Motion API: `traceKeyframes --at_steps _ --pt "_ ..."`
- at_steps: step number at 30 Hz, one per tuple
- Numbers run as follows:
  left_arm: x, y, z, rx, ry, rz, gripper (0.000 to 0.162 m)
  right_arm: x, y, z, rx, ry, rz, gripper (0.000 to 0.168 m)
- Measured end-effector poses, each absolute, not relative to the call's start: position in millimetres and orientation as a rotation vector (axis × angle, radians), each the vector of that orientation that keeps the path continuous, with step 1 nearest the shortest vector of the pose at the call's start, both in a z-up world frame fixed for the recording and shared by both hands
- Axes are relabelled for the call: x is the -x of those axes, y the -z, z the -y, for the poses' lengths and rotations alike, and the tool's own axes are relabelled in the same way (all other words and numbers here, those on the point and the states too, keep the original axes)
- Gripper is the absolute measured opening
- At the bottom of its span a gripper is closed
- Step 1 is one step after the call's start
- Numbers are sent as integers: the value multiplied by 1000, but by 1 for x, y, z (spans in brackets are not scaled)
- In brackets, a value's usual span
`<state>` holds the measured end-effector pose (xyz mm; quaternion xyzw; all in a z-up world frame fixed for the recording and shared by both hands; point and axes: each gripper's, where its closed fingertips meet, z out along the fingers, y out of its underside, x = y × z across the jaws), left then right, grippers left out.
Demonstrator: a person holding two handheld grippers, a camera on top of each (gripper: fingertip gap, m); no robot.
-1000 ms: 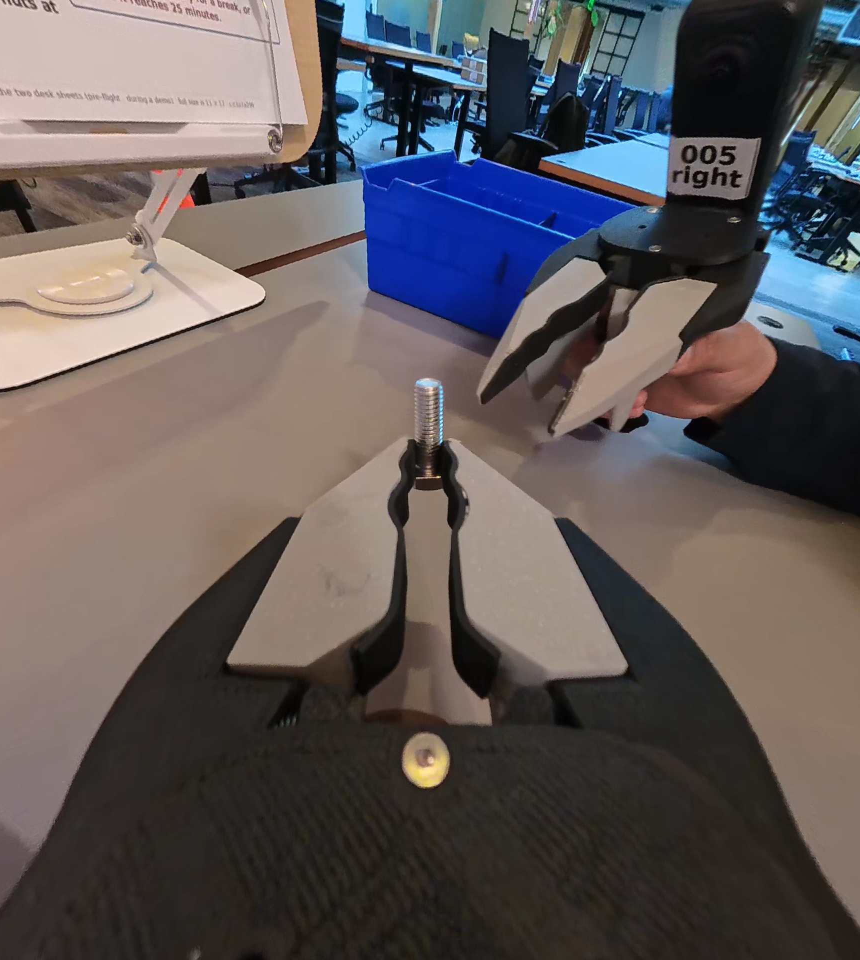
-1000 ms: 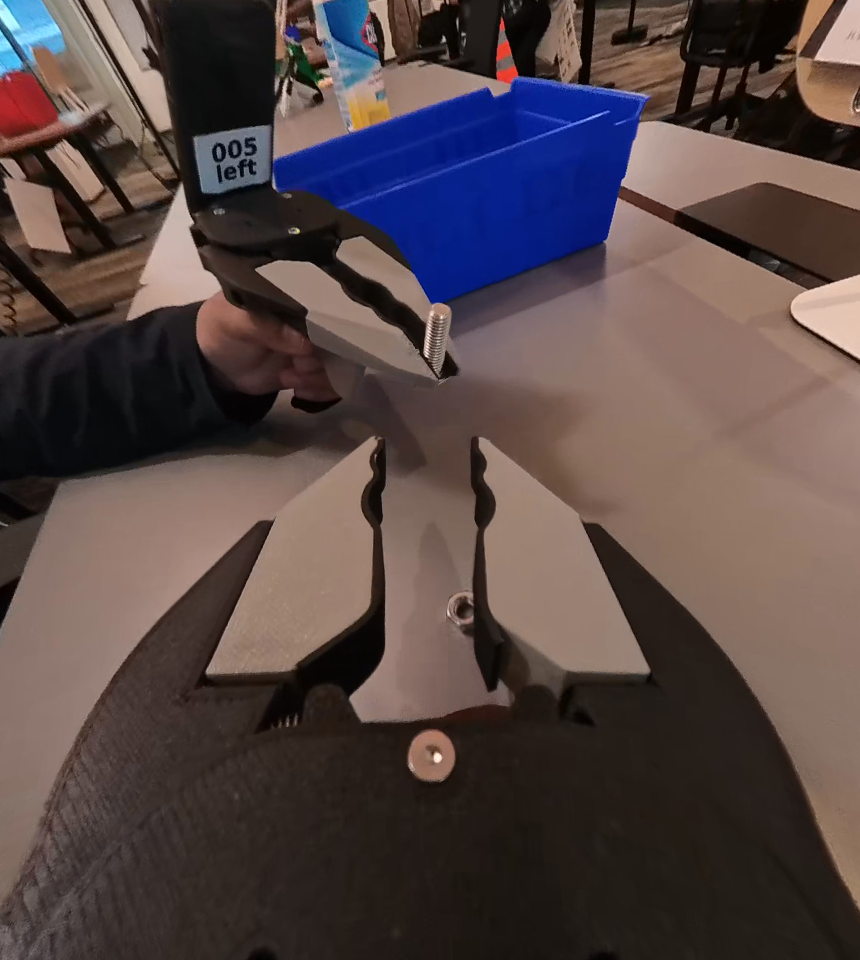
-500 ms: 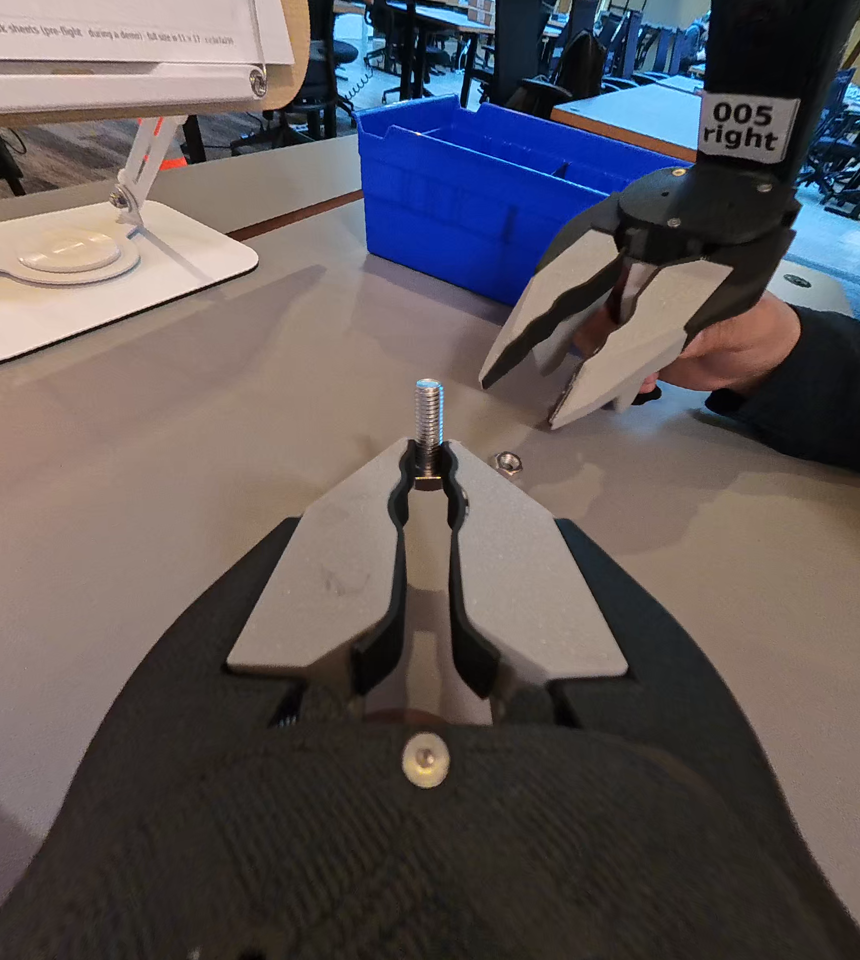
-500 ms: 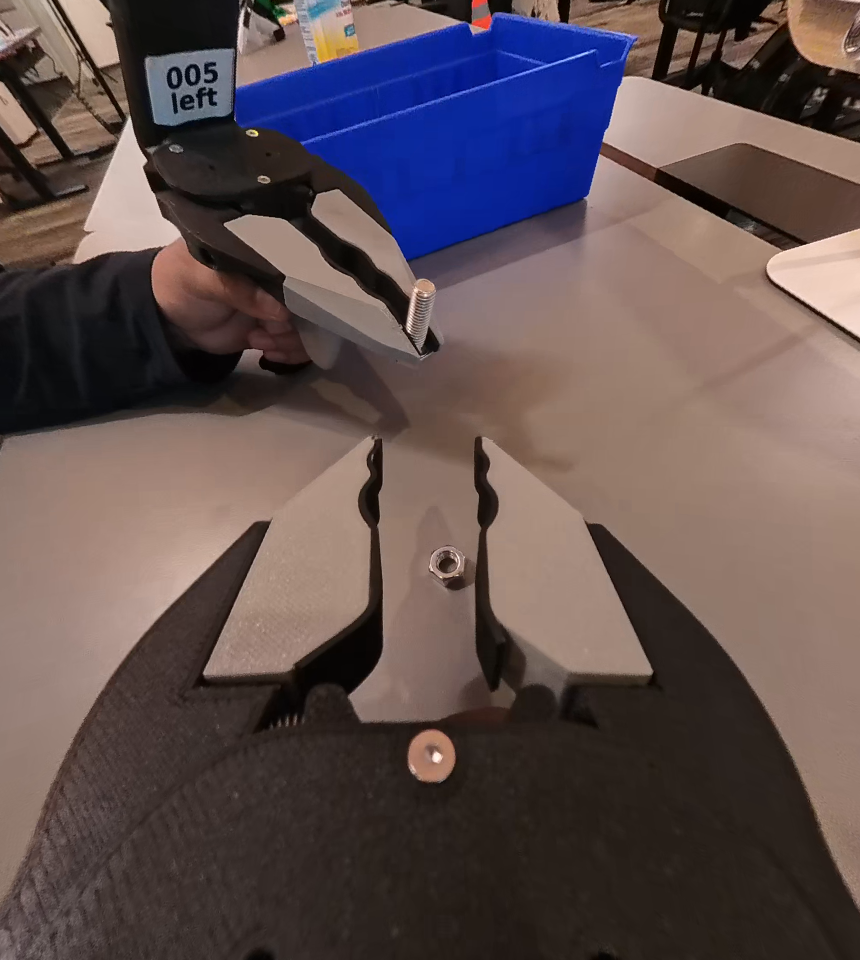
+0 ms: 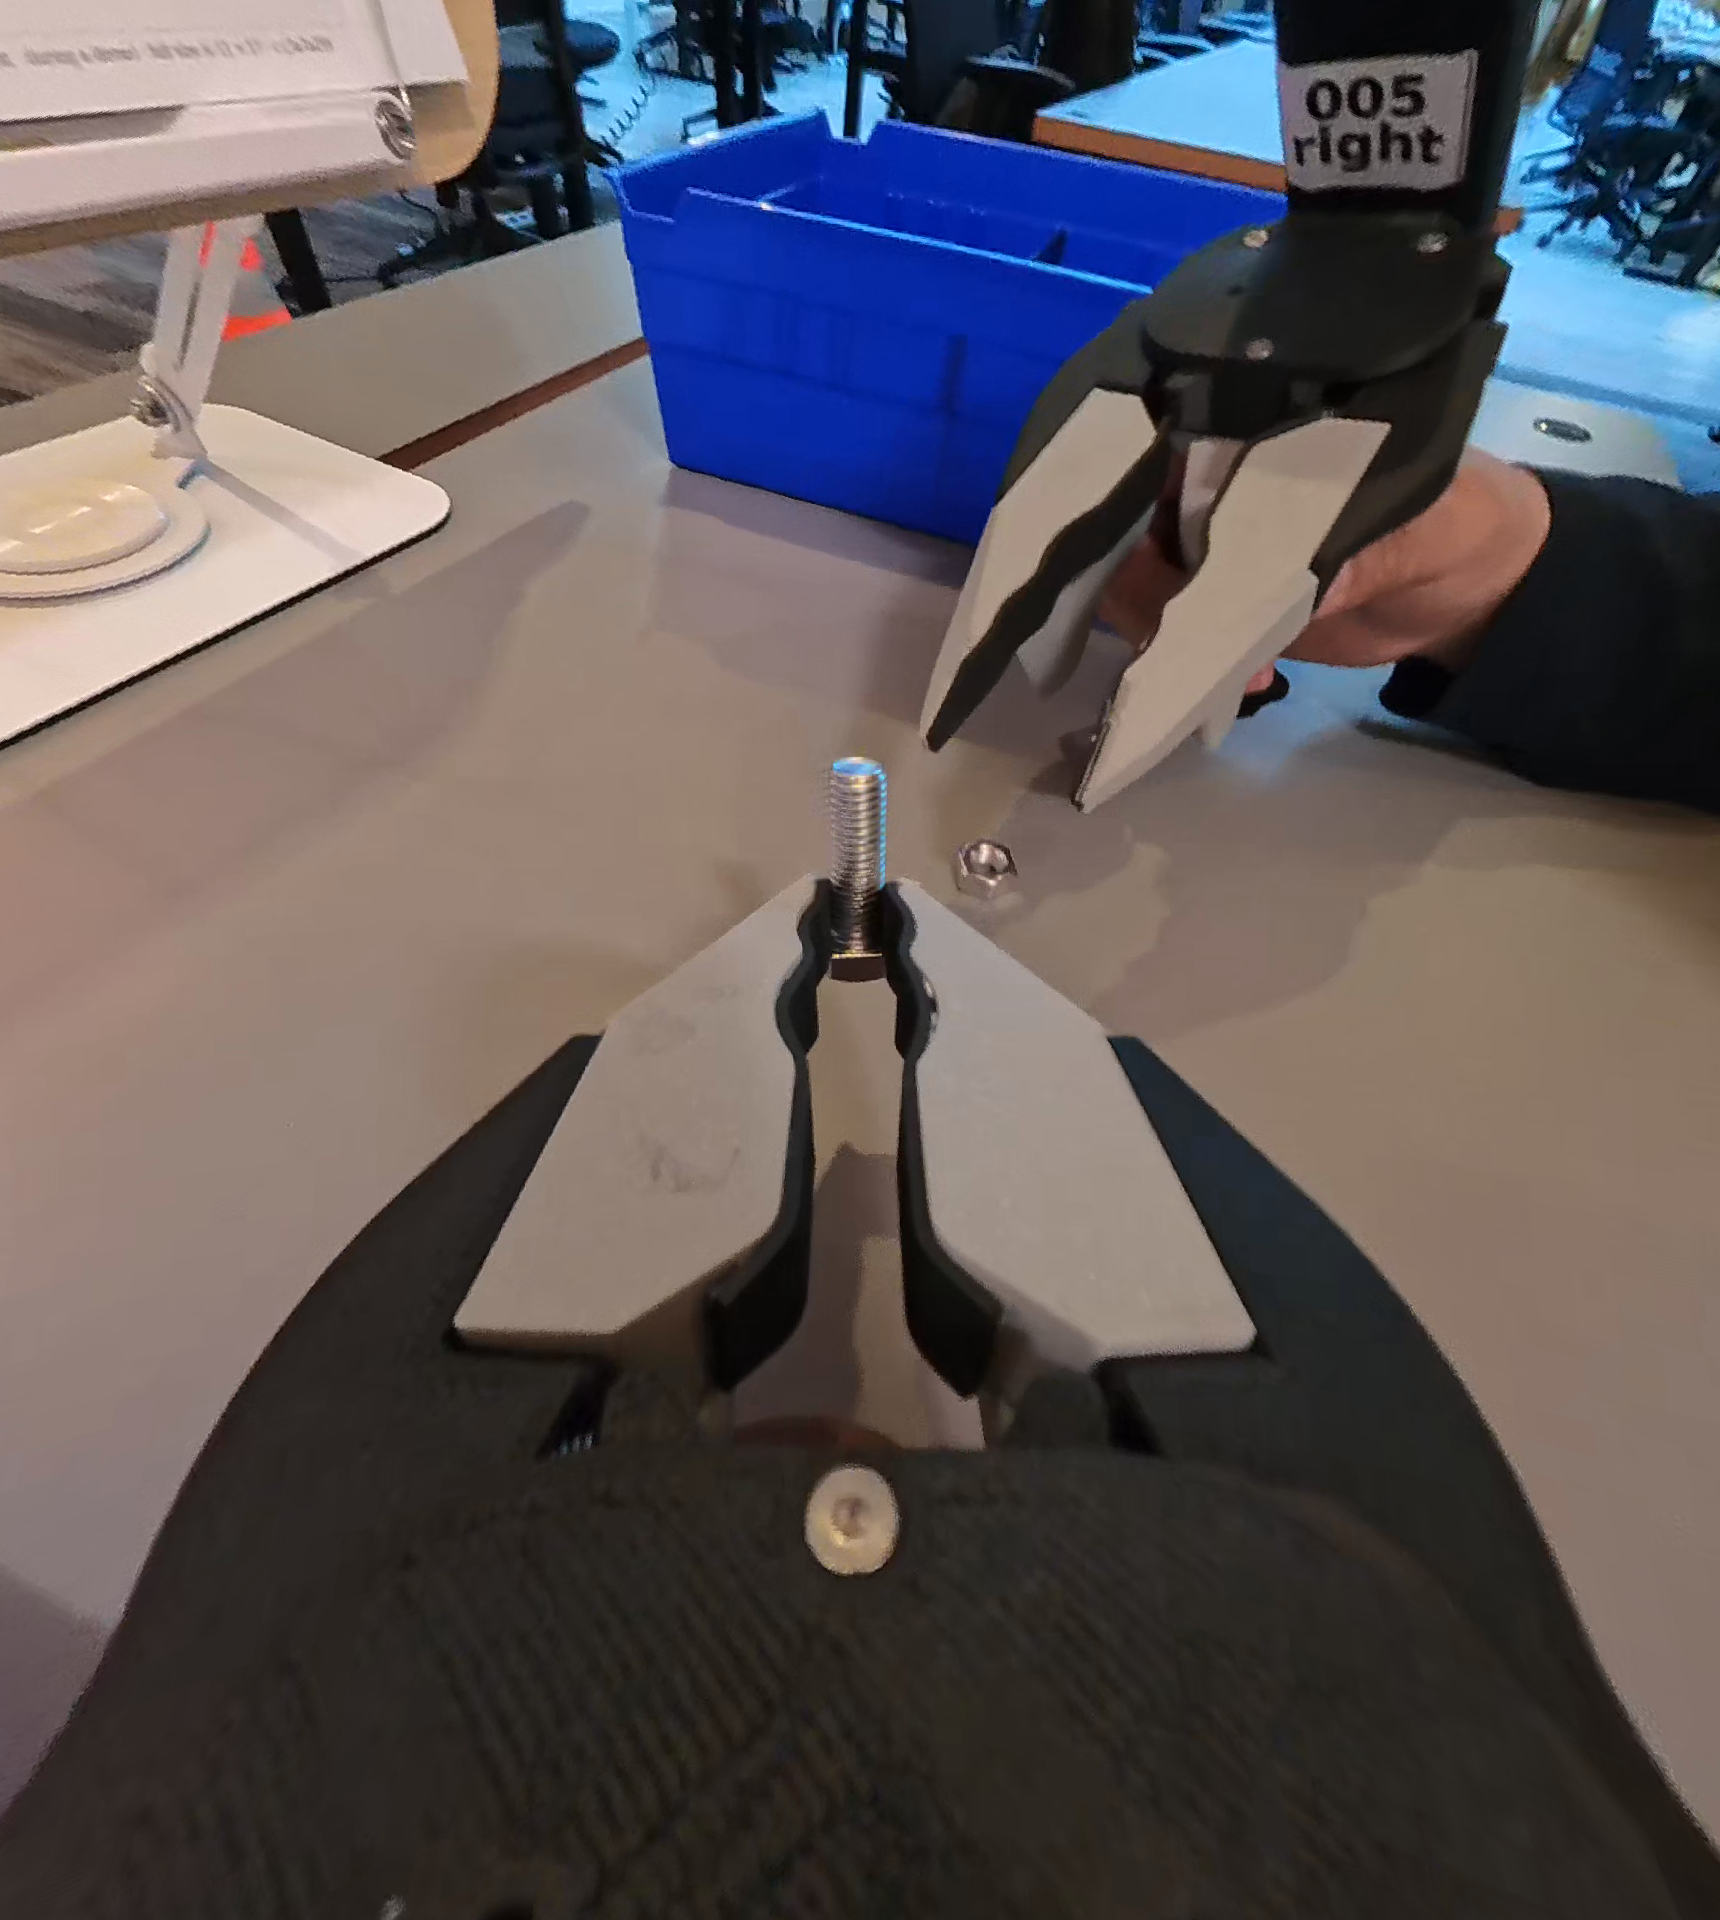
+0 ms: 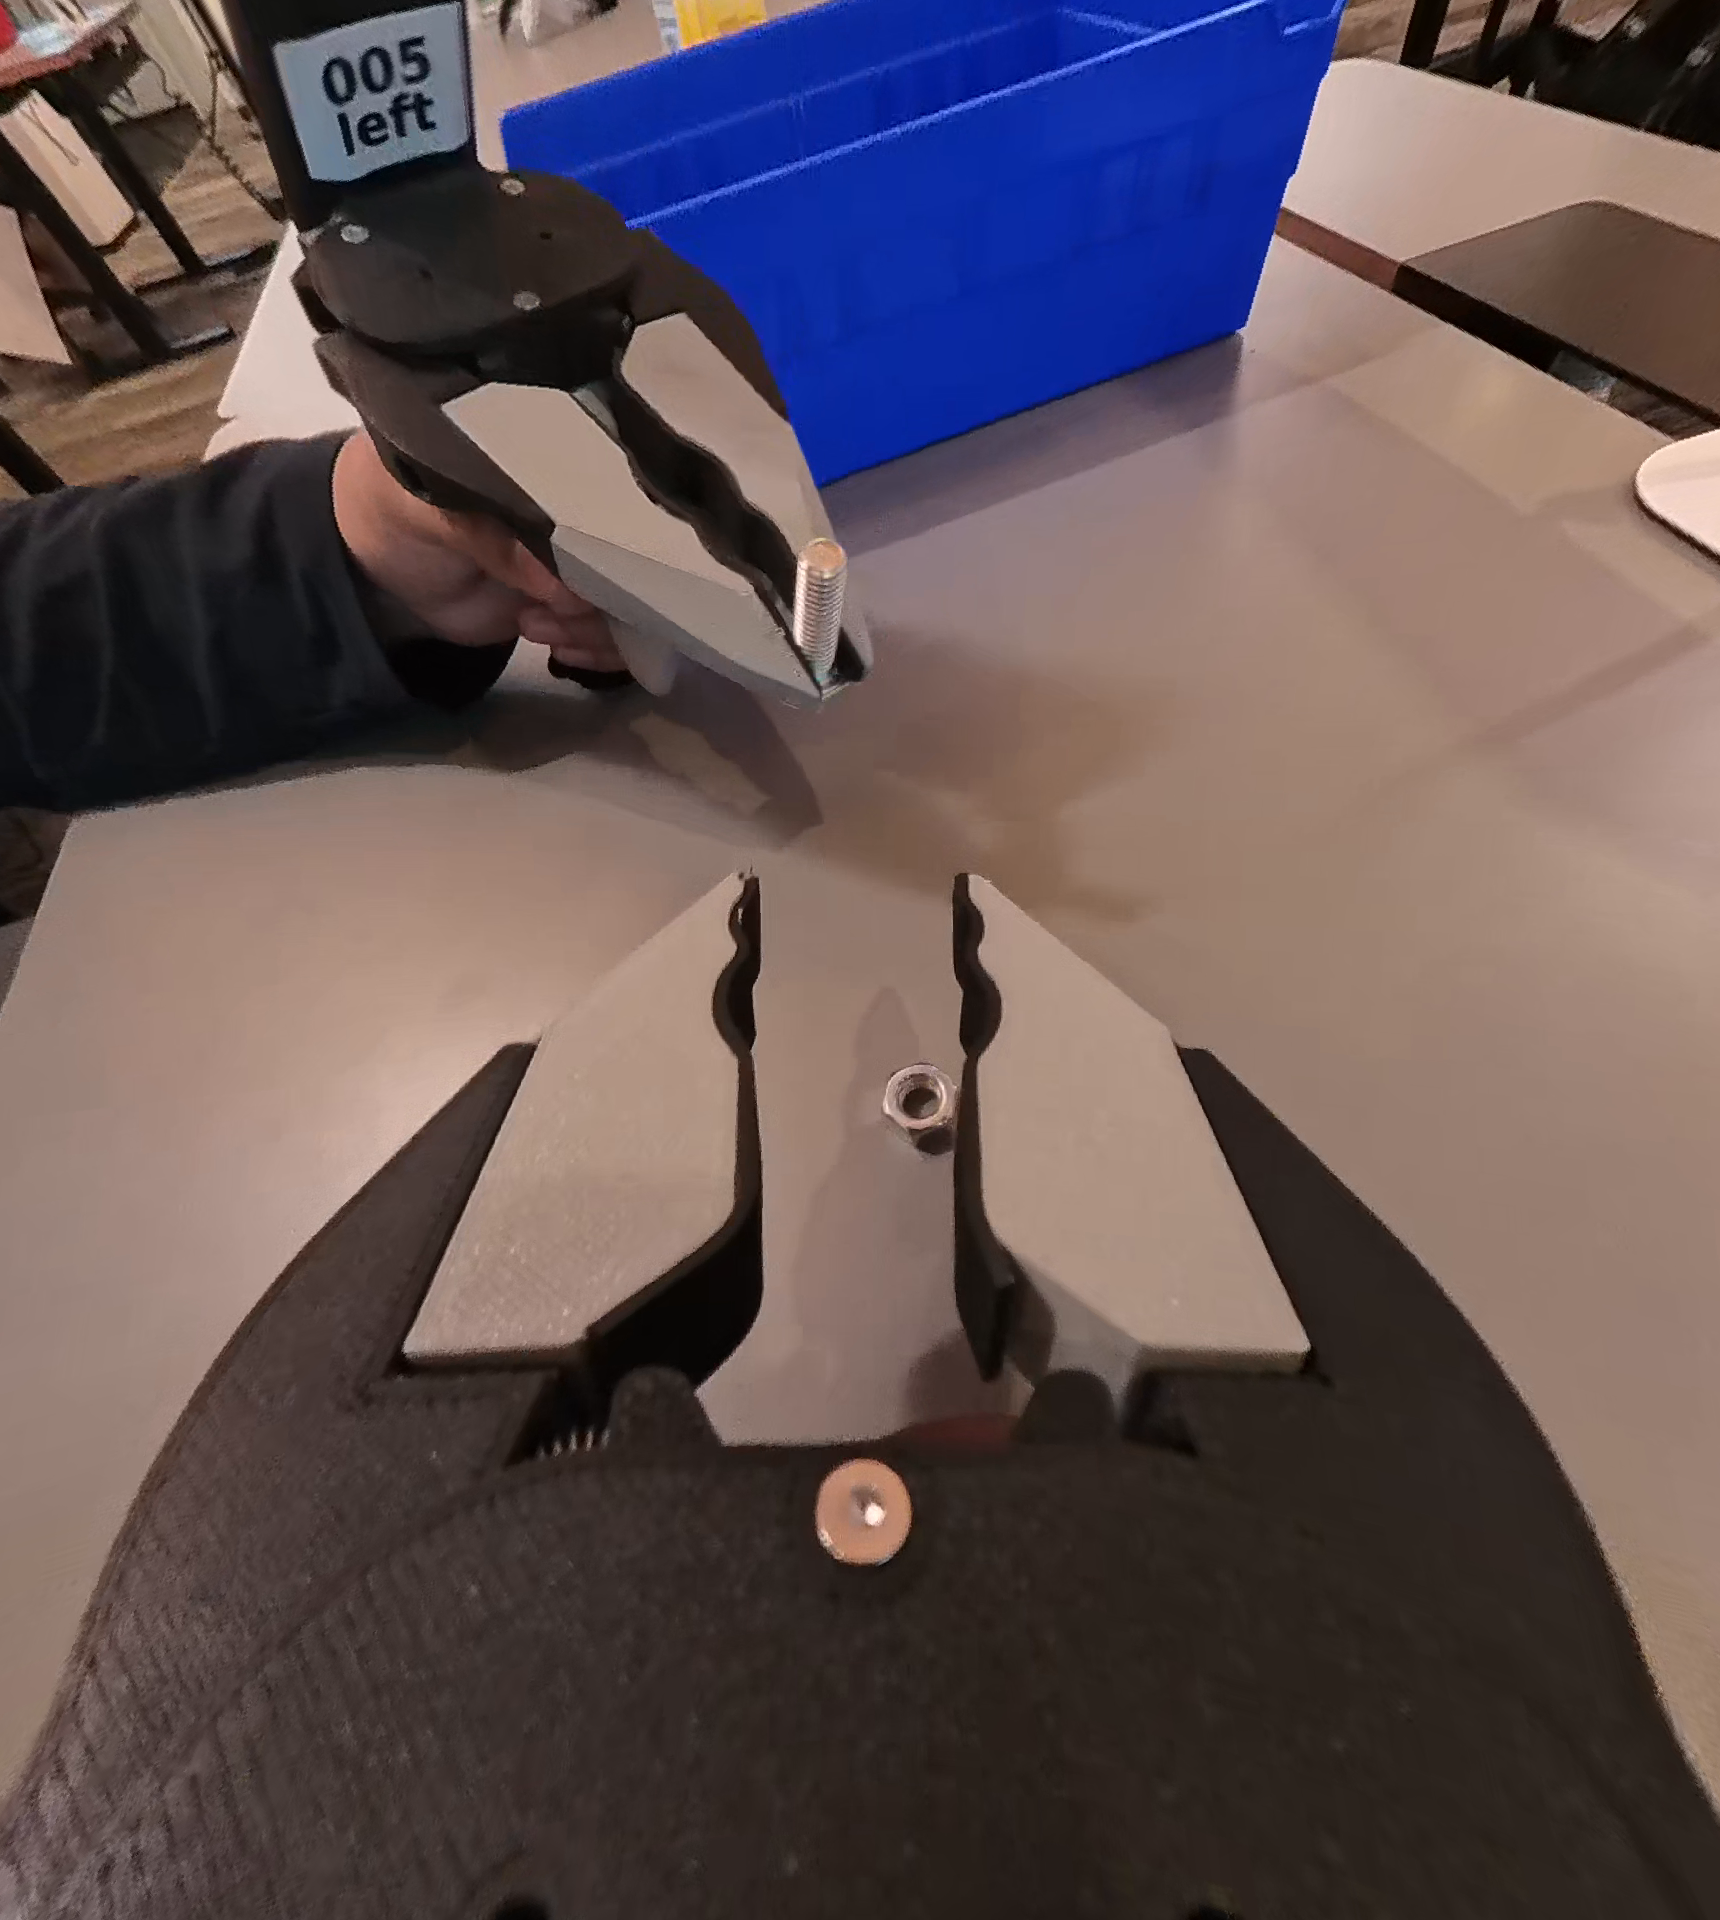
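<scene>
My left gripper [image 5: 856, 914] is shut on a steel bolt [image 5: 857, 826], gripped near its head with the threaded shank standing upright above the fingertips. It also shows in the right wrist view [image 6: 835, 665], with the bolt [image 6: 818, 608]. A small steel hex nut [image 5: 985, 864] lies flat on the grey table [image 5: 420, 935], just right of the bolt. My right gripper [image 6: 856, 894] is open and empty; the nut [image 6: 920, 1103] lies between its fingers, close to the right one. In the left wrist view the right gripper [image 5: 1012, 769] hangs tilted above the nut.
A blue plastic bin [image 5: 887, 343] with dividers stands behind both grippers, also in the right wrist view [image 6: 960, 239]. A white stand with a flat base [image 5: 129, 561] holds a sheet at the far left. A person's hands and dark sleeves [image 5: 1614, 644] hold the grippers. The tips of one gripper are about 6 cm away from the tips of the other.
The right gripper has come down and forward over the nut, which now lies farther up between its fingers. The left gripper, still holding the bolt, has drawn closer to the right gripper.
</scene>
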<state>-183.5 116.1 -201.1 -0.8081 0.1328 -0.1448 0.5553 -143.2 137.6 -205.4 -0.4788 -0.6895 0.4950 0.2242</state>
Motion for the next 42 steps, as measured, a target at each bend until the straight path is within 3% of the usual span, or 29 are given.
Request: traceKeyframes --at_steps 42 --pt "196 196 -118 1881 371 -205 7 148 210 -148 1331 -1352 1853 32"
